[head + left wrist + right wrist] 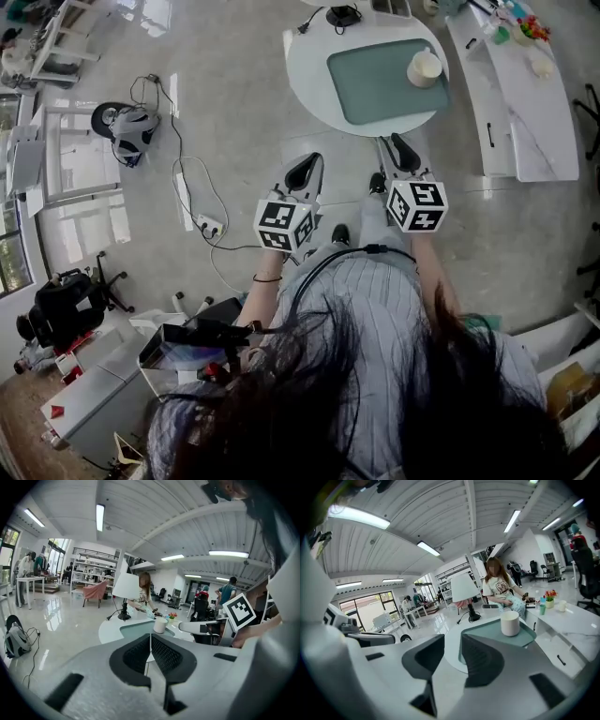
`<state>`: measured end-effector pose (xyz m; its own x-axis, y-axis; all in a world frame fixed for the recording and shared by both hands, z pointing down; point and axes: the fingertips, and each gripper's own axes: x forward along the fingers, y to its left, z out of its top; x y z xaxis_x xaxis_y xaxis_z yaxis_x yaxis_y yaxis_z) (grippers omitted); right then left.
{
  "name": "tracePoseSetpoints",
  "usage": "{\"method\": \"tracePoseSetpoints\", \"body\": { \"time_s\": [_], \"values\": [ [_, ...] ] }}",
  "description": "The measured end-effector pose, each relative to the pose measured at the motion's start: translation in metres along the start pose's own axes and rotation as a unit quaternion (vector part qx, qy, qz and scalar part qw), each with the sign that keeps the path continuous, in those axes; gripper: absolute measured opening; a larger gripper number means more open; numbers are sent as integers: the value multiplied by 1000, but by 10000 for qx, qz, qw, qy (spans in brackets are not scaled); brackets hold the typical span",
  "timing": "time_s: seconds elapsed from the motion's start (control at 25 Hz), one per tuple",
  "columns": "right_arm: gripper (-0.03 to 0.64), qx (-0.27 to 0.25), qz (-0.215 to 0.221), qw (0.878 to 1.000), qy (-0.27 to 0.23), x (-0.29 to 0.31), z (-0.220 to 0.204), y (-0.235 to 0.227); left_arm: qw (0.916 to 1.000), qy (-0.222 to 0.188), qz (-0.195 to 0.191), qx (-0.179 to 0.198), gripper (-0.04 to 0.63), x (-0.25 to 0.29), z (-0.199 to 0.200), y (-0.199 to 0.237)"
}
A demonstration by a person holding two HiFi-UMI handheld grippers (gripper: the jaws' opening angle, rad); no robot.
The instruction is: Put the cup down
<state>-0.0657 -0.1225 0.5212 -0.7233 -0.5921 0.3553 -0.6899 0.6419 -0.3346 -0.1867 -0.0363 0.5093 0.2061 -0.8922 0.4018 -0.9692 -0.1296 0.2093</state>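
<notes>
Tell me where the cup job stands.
Done: the cup stands upright on the green mat on the round table. In hand: nothing. The left tongs are closed and empty, and the right tongs are slightly apart and empty. Both are short of the table. Left: nothing that shows.

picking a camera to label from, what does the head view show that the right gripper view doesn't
Only the head view: the person's striped shirt, the marker cube on the right hand-held gripper and a power strip on the floor.
Only the right gripper view: a lamp, ceiling lights, a seated person behind the table, and its own jaws apart with nothing between.
Both: the cup standing on the green mat on the round white table.
</notes>
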Motion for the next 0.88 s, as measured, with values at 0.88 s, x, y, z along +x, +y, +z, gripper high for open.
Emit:
{"method": "tracePoseSetpoints", "body": {
  "time_s": [0.88],
  "values": [
    [91, 126, -625, 9977, -250, -130, -52, 75, 9954, -228, -924, 107, 17, -88, -37, -64]
  ]
}}
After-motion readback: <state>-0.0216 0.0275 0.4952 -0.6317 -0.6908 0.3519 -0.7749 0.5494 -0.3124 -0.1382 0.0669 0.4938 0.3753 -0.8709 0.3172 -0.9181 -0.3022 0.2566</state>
